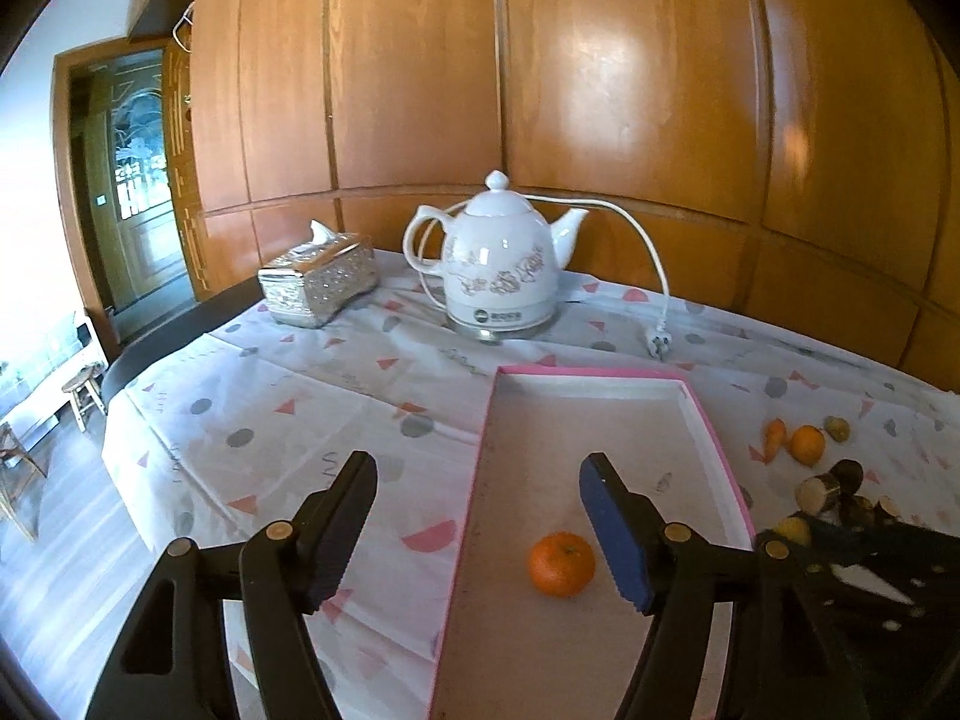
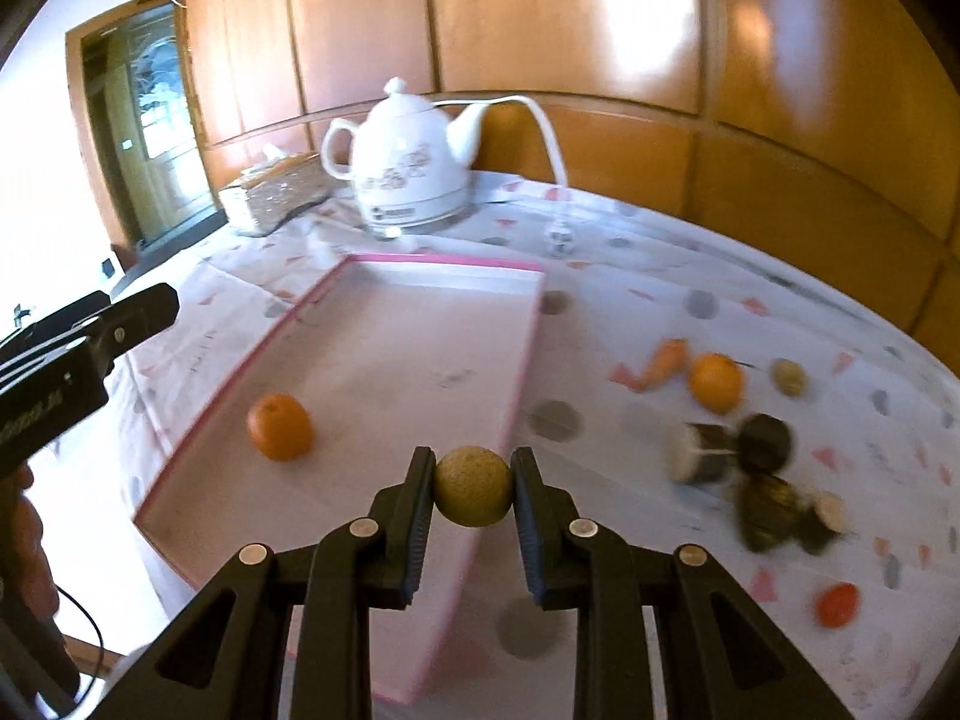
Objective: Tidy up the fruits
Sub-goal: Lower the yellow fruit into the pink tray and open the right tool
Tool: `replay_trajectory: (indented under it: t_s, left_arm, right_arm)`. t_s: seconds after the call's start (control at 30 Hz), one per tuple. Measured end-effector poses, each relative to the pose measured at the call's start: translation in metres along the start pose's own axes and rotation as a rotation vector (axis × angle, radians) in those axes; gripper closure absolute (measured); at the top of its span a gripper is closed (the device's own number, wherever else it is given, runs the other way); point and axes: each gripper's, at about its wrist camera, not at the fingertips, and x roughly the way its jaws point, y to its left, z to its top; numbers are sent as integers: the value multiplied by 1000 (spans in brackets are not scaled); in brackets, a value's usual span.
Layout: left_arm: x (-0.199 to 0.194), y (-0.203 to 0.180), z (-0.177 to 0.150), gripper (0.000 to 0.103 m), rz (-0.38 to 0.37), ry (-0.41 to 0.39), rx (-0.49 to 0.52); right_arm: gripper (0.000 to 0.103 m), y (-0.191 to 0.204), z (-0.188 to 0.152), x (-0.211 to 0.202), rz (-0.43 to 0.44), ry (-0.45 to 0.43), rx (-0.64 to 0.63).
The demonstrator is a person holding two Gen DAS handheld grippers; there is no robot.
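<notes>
A pink-edged shallow box (image 1: pixel 600 378) (image 2: pixel 444 267) lies on the patterned tablecloth. One orange (image 1: pixel 561 563) (image 2: pixel 280 426) rests inside it near the front. My left gripper (image 1: pixel 480 522) hovers open above the box's near left part, with nothing between its fingers; the orange lies below, close to the blue-padded finger. My right gripper (image 2: pixel 474 486) is shut on a small yellow-green round fruit (image 2: pixel 474 485), held above the box's near right edge. The left gripper's finger (image 2: pixel 141 309) shows at the left of the right wrist view.
Right of the box lie a carrot (image 2: pixel 663 363), a second orange (image 2: pixel 716 383), a small greenish fruit (image 2: pixel 788 377), dark cut stalk pieces (image 2: pixel 756 468) and a red fruit (image 2: pixel 836 605). A white kettle (image 1: pixel 501 264) with its cord and a silver tissue box (image 1: pixel 318 288) stand at the back.
</notes>
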Motion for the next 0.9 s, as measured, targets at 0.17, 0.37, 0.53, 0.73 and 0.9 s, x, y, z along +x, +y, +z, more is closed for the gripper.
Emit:
replay_trajectory:
  t_s: [0.17,0.37,0.53,0.73,0.9]
  left_arm:
    - [-3,8,1,31,18,-6,-10]
    - [-4,14,1,30,27,-9,-19]
    - [-5,14,0,30,20,-10,-18]
    - [-5,6,-1,30,5,-4,-4]
    - [-7,-4,-3,30,-15,0,13]
  right_arm:
    - [77,20,6,21,32,32,-19]
    - [77,36,10,32,54,53,-44]
    - [75,40,12,38,52,61,-39]
    - [70,35,11,34,31,52,-11]
    - [70,30,11,22,-18,10,-5]
